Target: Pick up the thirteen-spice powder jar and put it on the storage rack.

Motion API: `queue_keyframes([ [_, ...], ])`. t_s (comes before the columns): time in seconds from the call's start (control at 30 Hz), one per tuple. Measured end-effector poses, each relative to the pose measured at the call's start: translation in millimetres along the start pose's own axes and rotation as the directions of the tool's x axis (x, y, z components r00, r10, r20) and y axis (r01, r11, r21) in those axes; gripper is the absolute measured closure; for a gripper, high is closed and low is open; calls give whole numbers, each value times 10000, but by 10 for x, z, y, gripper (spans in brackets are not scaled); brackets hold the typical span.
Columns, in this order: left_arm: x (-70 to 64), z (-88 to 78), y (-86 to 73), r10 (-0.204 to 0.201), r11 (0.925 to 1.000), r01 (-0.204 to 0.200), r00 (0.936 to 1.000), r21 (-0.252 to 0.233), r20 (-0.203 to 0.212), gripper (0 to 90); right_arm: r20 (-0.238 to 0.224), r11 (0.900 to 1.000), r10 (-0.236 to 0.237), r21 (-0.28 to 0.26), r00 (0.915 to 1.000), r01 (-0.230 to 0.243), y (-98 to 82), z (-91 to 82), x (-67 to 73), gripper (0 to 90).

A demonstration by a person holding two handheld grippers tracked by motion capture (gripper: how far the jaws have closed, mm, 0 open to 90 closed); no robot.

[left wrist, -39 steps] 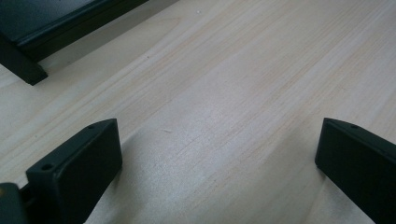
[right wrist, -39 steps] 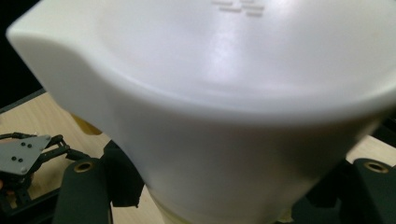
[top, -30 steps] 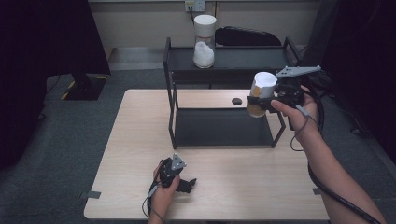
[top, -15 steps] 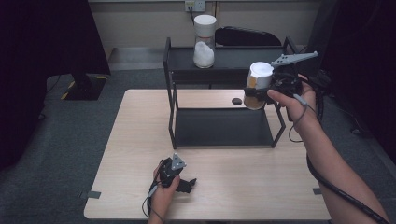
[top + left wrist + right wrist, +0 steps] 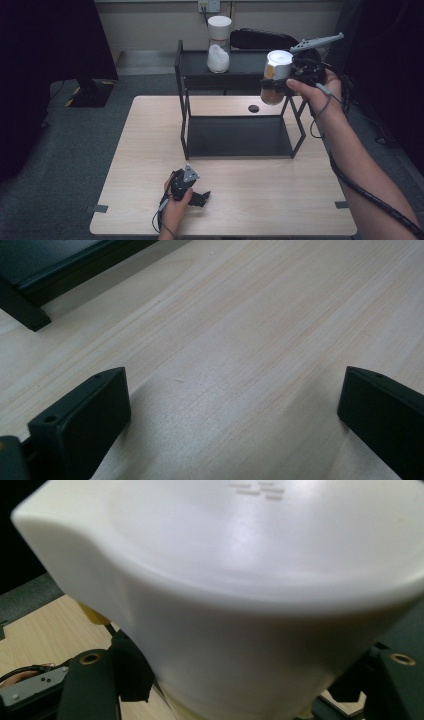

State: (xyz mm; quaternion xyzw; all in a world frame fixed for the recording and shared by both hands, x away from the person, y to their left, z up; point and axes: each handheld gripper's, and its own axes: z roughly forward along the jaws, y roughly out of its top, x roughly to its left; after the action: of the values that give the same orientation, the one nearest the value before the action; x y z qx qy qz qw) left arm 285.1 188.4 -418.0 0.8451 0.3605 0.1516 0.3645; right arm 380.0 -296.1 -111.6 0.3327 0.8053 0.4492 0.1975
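no legible text, embossed lid (image 5: 260,490) marks unreadable

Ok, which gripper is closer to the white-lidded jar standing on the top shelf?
Right. The right gripper, holding its own jar, is up at shelf height just right of the standing jar. The left gripper rests low on the table, nearer the person.

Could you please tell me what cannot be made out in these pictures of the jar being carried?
- Jar body: right gripper view, hidden behind its own white lid.
- Jar's label: high view, too small.
- Left gripper jaws: high view, too small.
- Shelf rack: left gripper view, cut off by the edge.
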Motion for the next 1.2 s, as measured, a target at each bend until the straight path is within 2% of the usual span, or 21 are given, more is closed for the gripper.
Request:
queue_keyframes([
  [0.53,-2,1,-2,-10,10000,10,10000,-15,-4,0,92,9998,190,20,9998,-190,287,-41,-58,301],
  [0.7,-3,1,-2,-15,10000,15,10000,-15,-8,0,288,9998,205,-65,9994,-203,411,-44,-71,301],
  [0.9,-2,1,-4,-9,10000,9,10000,-24,-6,0,481,9990,378,-255,9981,-366,472,3,-98,301],
  [1.2,-2,1,-3,-11,10000,11,10000,-22,-2,0,902,9978,466,-510,9948,-421,591,172,-156,301],
])
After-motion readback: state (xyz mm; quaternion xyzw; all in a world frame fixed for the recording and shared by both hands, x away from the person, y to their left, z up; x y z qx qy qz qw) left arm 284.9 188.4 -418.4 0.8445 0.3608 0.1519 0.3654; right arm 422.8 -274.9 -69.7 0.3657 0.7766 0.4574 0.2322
